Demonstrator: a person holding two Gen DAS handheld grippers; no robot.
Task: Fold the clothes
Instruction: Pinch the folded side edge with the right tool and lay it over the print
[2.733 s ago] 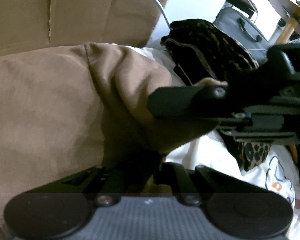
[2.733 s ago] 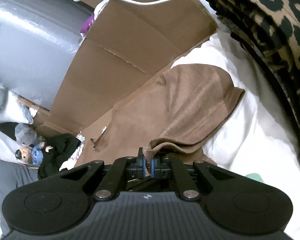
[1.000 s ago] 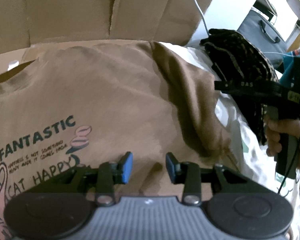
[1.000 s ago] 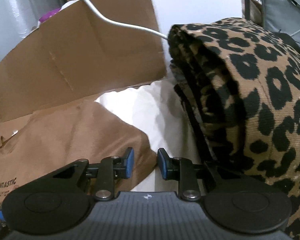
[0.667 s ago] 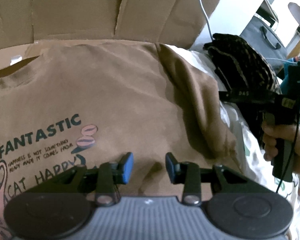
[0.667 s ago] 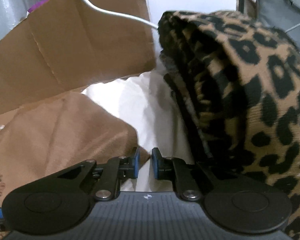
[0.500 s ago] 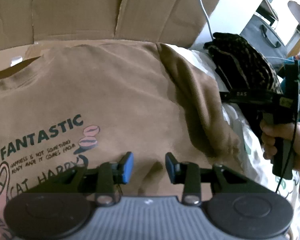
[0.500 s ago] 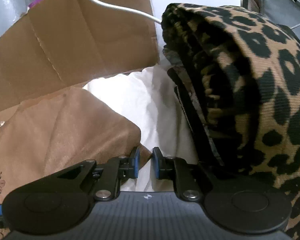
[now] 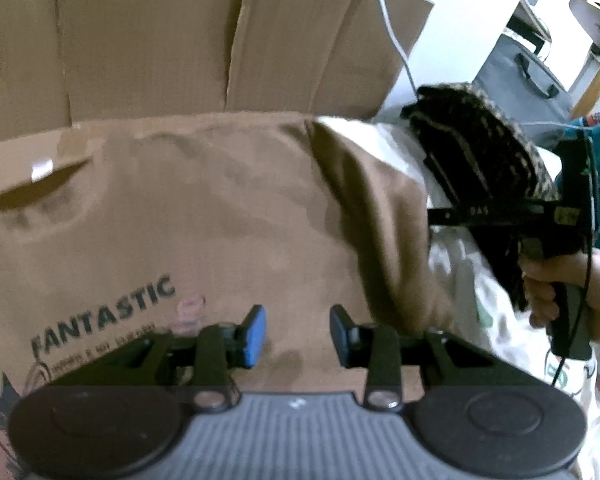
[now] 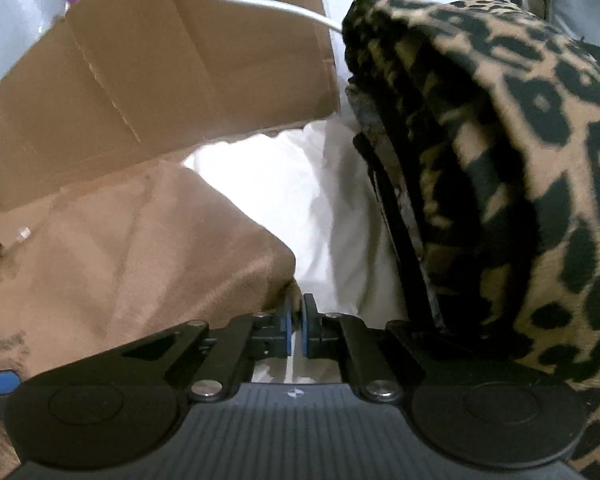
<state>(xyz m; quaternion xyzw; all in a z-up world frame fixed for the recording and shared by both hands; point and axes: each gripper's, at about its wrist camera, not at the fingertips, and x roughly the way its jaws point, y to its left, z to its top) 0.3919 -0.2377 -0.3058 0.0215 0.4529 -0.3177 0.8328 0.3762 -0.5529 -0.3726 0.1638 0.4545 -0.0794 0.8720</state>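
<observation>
Your brown T-shirt [image 9: 204, 208] lay spread print-up over the flattened cardboard [image 9: 180, 40] and the white bedding [image 10: 300, 200], its right sleeve folded inward. Beside it (to the right) sat the folded leopard-print stack [image 10: 520, 168]. Your left gripper [image 9: 298, 334] hovered above the shirt's chest, jaws partly apart with nothing between them. Your right gripper [image 10: 296, 326] had just been closing, and its blue pads were pinched on the sleeve's corner [image 10: 288, 276], almost fully together.
</observation>
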